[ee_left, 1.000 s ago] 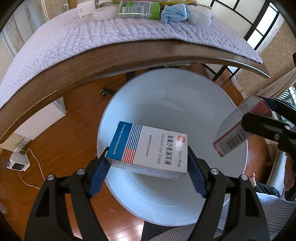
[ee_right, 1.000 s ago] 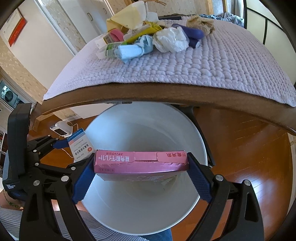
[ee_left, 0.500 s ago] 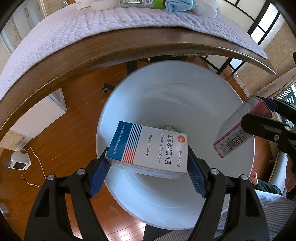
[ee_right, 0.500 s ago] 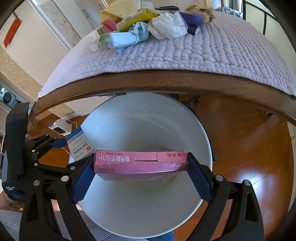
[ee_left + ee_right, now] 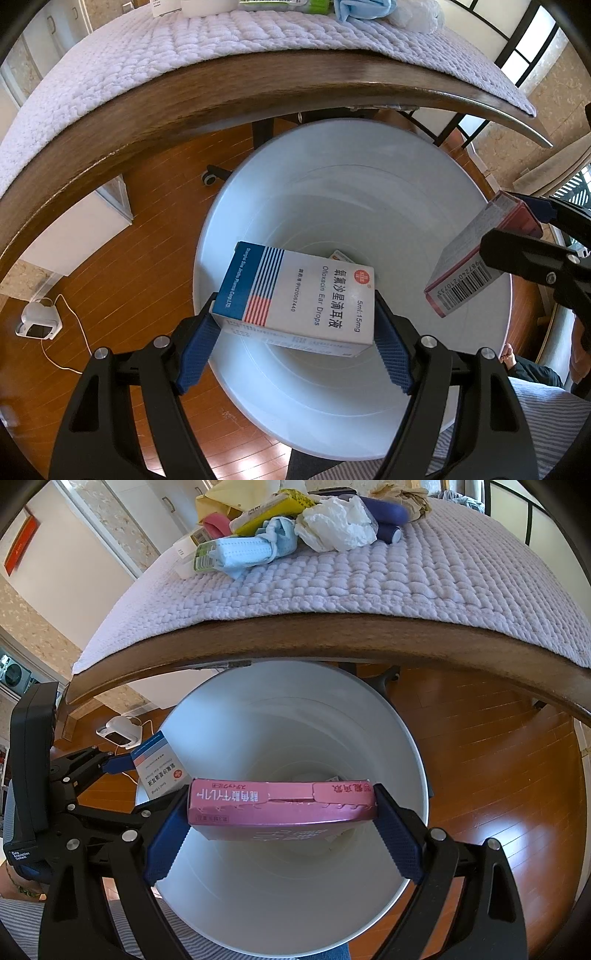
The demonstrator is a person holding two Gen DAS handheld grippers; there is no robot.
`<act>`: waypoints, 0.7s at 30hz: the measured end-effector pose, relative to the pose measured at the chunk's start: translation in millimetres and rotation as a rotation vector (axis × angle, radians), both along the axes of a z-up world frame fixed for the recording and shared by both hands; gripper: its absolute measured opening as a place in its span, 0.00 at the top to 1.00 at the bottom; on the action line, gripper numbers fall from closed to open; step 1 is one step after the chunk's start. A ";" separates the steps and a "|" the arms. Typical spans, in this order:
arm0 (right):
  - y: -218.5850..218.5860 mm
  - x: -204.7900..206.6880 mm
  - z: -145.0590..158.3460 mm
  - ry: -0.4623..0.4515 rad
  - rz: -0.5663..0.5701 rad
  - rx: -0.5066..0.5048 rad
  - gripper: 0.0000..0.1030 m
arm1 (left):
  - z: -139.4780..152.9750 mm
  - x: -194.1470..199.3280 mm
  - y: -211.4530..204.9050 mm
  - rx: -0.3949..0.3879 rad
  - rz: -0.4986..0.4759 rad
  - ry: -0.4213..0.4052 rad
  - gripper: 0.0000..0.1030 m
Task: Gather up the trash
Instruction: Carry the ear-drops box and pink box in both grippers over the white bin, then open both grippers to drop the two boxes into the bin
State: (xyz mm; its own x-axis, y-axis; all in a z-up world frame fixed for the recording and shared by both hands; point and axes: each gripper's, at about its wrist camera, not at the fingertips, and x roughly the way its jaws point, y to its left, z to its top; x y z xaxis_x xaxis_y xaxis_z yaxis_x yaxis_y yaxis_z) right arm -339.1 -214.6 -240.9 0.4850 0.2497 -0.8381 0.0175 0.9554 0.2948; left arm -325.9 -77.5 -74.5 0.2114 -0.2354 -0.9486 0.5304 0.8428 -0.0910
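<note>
My left gripper is shut on a white and blue ear drops box, held over the open mouth of a white trash bin. My right gripper is shut on a pink medicine box, also held over the bin. Each box shows in the other view: the pink box at the right in the left wrist view, the ear drops box at the left in the right wrist view. Some trash lies at the bin's bottom.
A wooden table edge with a lilac knitted mat stands just beyond the bin. On it lies a pile of trash: face masks, a crumpled white tissue, a yellow packet, a purple tube. Wooden floor surrounds the bin.
Both grippers have moved down and closer to the bin with their boxes; the bin's mouth looks larger and the table top has slid up in both views.
</note>
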 end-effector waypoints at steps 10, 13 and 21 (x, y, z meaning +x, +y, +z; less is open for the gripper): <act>1.1 0.2 -0.4 0.000 -0.003 0.000 0.12 | -0.1 1.2 1.9 -0.001 -0.005 -0.003 0.24; 0.8 -0.5 -0.3 0.000 -0.004 0.001 0.12 | -0.2 1.4 1.9 0.000 -0.006 -0.003 0.24; -2.2 -0.8 1.9 0.002 -0.024 -0.010 0.11 | 4.4 0.8 -0.2 -0.024 -0.024 0.007 0.19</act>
State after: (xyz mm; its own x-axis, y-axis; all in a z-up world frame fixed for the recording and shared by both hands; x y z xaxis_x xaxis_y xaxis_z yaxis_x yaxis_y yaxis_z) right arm -339.9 -216.8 -239.0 0.4894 0.2293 -0.8414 0.0413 0.9576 0.2850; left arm -325.1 -77.7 -70.1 0.1987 -0.2628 -0.9441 0.5501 0.8272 -0.1145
